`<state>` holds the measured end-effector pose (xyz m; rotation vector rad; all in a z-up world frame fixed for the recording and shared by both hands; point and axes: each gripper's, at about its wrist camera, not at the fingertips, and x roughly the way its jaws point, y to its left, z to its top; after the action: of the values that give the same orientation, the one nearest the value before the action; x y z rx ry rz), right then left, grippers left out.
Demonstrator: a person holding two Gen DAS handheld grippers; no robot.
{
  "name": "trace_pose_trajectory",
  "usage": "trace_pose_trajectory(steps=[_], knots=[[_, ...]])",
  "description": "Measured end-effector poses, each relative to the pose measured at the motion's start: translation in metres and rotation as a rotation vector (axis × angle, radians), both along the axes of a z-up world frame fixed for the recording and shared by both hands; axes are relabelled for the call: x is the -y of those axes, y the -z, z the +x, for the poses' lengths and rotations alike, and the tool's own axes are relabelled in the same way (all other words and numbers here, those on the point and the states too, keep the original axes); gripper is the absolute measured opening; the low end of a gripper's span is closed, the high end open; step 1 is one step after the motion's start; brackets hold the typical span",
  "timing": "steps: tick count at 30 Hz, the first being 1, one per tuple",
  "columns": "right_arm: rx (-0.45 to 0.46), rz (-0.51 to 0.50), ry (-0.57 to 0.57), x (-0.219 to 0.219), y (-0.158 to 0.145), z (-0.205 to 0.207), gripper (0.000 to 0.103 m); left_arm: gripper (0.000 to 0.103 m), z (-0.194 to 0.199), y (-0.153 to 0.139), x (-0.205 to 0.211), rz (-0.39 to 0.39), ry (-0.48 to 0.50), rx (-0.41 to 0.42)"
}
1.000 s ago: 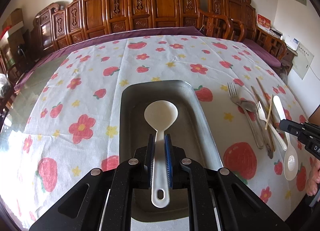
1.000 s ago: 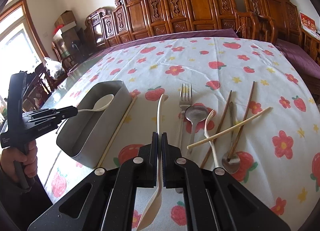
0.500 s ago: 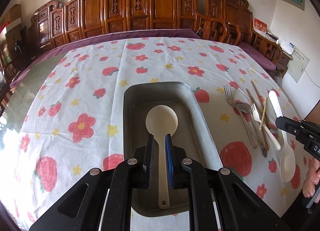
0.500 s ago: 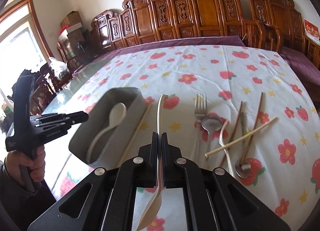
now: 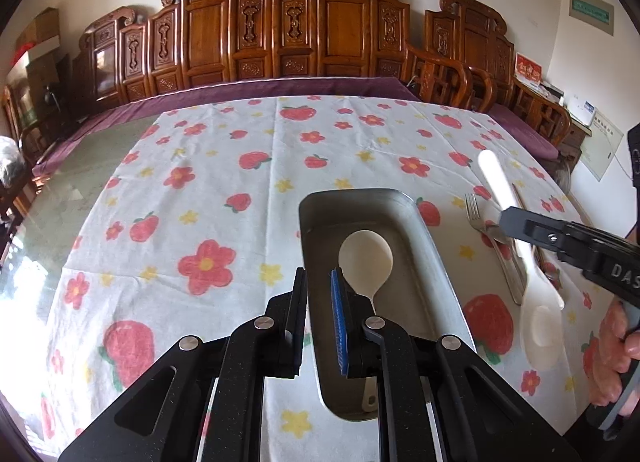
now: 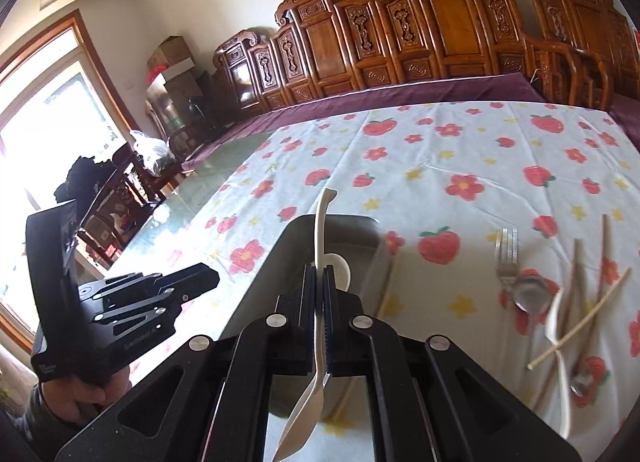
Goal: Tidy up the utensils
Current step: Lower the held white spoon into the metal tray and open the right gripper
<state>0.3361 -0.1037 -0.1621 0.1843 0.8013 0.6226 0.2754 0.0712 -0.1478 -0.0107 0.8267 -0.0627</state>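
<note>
A grey metal tray (image 5: pixel 436 258) lies on the strawberry tablecloth, with a white spoon (image 5: pixel 366 258) lying inside it. My left gripper (image 5: pixel 319 282) is open and empty, over the tray's left wall and left of that spoon. My right gripper (image 6: pixel 319 274) is shut on a second white spoon (image 6: pixel 320 222), held on edge above the tray (image 6: pixel 280 262), bowl end toward the camera. That held spoon (image 5: pixel 536 302) and the right gripper (image 5: pixel 505 219) show at the right of the left wrist view. The left gripper (image 6: pixel 214 276) shows at the left of the right wrist view.
Right of the tray lie a metal fork (image 6: pixel 506 258), a metal spoon (image 6: pixel 528 296), a white spoon (image 6: pixel 556 322) and several chopsticks (image 6: pixel 580 318). One chopstick (image 6: pixel 386 286) lies along the tray's right wall. Carved wooden chairs (image 5: pixel 280 34) line the table's far side.
My left gripper opened, let the white spoon drop into the tray and shifted left. My right gripper carried its spoon left, from over the utensil pile to above the tray.
</note>
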Motion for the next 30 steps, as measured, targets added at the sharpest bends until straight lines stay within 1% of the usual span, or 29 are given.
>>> trace_pose_trajectory(steps=[3, 12, 13, 14, 17, 19, 20, 21, 22, 27, 30], knots=[[-0.017, 0.007, -0.011, -0.015, 0.005, 0.005, 0.005, 0.011, 0.000, -0.001, -0.007, 0.000, -0.010, 0.001], [-0.024, -0.050, -0.022, -0.047, 0.028, 0.016, 0.005, 0.011, -0.002, -0.005, -0.022, 0.001, -0.032, 0.007], [-0.026, -0.058, -0.025, -0.048, 0.031, 0.019, 0.005, 0.011, -0.002, -0.005, -0.023, -0.002, -0.034, 0.007], [-0.029, -0.068, -0.027, -0.051, 0.034, 0.019, 0.008, 0.011, -0.001, -0.005, -0.024, -0.002, -0.036, 0.006], [-0.053, -0.087, -0.057, -0.057, 0.043, 0.022, 0.008, 0.013, -0.001, -0.004, -0.024, 0.001, -0.037, 0.002], [-0.046, -0.101, -0.064, -0.056, 0.043, 0.022, 0.008, 0.016, -0.001, -0.004, -0.024, 0.004, -0.036, 0.002], [-0.042, -0.101, -0.069, -0.055, 0.043, 0.022, 0.017, 0.016, -0.001, -0.004, -0.023, 0.005, -0.035, 0.002], [-0.039, -0.092, -0.073, -0.052, 0.041, 0.021, 0.028, 0.016, -0.001, -0.004, -0.022, 0.006, -0.034, 0.002], [-0.030, -0.084, -0.071, -0.048, 0.038, 0.020, 0.030, 0.016, -0.001, -0.004, -0.022, 0.005, -0.032, 0.002], [0.022, -0.061, -0.047, -0.019, 0.021, 0.012, 0.030, 0.016, -0.002, -0.003, -0.019, 0.008, -0.022, 0.001], [0.017, -0.086, -0.024, -0.002, 0.025, 0.009, 0.030, 0.017, -0.002, -0.003, -0.019, 0.005, -0.021, 0.003]])
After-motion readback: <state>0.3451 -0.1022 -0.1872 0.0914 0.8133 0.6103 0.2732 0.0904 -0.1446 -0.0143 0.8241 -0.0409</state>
